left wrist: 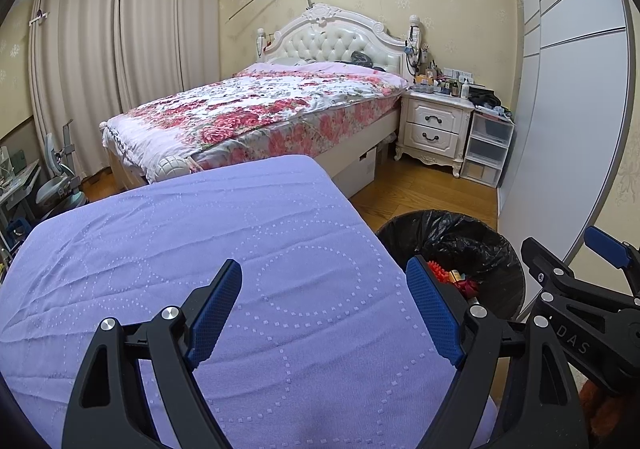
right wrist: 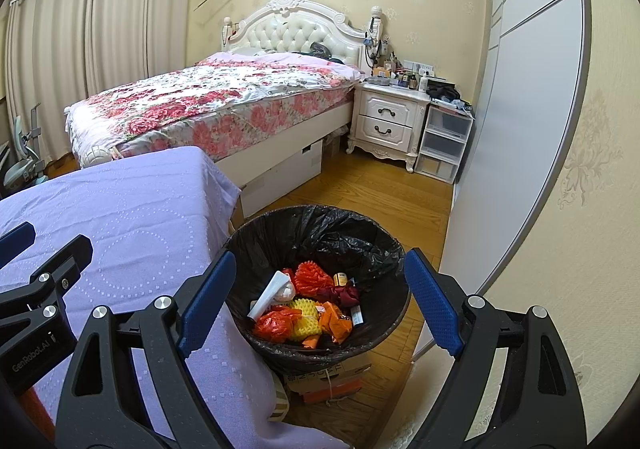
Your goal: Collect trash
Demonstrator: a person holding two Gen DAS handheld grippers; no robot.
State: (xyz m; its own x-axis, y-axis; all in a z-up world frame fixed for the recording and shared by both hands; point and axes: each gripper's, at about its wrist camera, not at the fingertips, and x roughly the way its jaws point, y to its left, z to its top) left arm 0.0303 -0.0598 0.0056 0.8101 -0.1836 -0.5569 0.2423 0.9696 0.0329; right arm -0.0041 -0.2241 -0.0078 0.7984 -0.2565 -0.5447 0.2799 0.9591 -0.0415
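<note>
A bin lined with a black bag [right wrist: 320, 233] stands on the floor to the right of a table with a purple cloth [right wrist: 132, 225]. It holds several pieces of trash [right wrist: 308, 309]: orange and yellow foam nets, orange wrappers, a white tube, a small bottle. My right gripper [right wrist: 320, 305] is open and empty above the bin. My left gripper [left wrist: 324, 313] is open and empty over the purple cloth [left wrist: 200, 249], near its right edge. The bin [left wrist: 452, 237] shows at the right of the left wrist view, beside the right gripper's body [left wrist: 580, 289].
A bed with a floral cover [left wrist: 260, 105] stands beyond the table. A white nightstand [right wrist: 388, 121] and clear plastic drawers [right wrist: 442, 145] sit by a white wardrobe [right wrist: 532, 89] on the right. Cardboard boxes [right wrist: 328, 377] lie under the bin. The floor is wood.
</note>
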